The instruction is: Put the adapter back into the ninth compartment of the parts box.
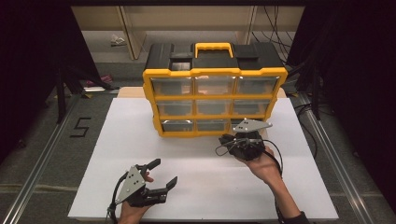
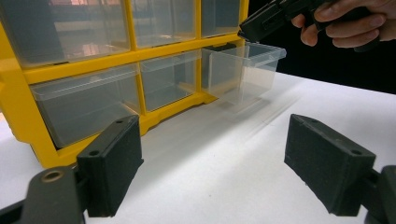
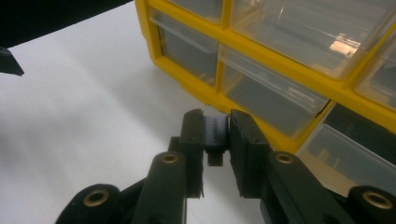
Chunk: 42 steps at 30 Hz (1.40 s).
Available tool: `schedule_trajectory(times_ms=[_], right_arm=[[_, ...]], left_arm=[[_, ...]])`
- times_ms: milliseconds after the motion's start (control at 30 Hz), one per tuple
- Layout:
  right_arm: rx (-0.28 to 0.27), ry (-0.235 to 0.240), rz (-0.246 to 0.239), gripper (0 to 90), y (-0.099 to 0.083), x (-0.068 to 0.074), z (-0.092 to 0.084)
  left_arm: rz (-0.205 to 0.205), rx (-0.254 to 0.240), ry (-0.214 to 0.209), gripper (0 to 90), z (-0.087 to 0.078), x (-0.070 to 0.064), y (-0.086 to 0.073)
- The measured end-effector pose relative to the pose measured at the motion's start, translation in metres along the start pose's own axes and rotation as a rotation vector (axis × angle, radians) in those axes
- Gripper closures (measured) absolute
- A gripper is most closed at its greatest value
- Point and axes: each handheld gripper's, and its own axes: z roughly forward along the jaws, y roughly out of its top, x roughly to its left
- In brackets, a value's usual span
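Yellow organizer (image 1: 215, 74) at 12 o'clock on the worktop (image 1: 140, 140) has its bottom-right drawer (image 2: 245, 70) pulled out; right gripper (image 3: 216, 140) fingers clamp a small grey block (image 3: 215, 133) just beside it, drop-in pending; left gripper (image 1: 161, 175) fingers spread wide, empty.

small grey part (image 3: 215, 133) | print unreadable | mostly hidden between tongs (image 3: 215, 140)

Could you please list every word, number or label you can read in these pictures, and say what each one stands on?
"5": a black numeral on the grey floor left of the white table.
Printed word on the small grey block clamped in the right tongs: too blurred to read.
Yellow drawer organizer: no readable text.
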Motion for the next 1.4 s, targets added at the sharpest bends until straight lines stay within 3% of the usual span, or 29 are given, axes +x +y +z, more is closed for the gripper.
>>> schedule_trajectory(times_ms=[1400], right_arm=[[-0.036,-0.065,0.064,76.4,-0.004,-0.029,-0.014]], left_arm=[[0.0,0.001,-0.001,18.7,0.0,0.0,0.0]])
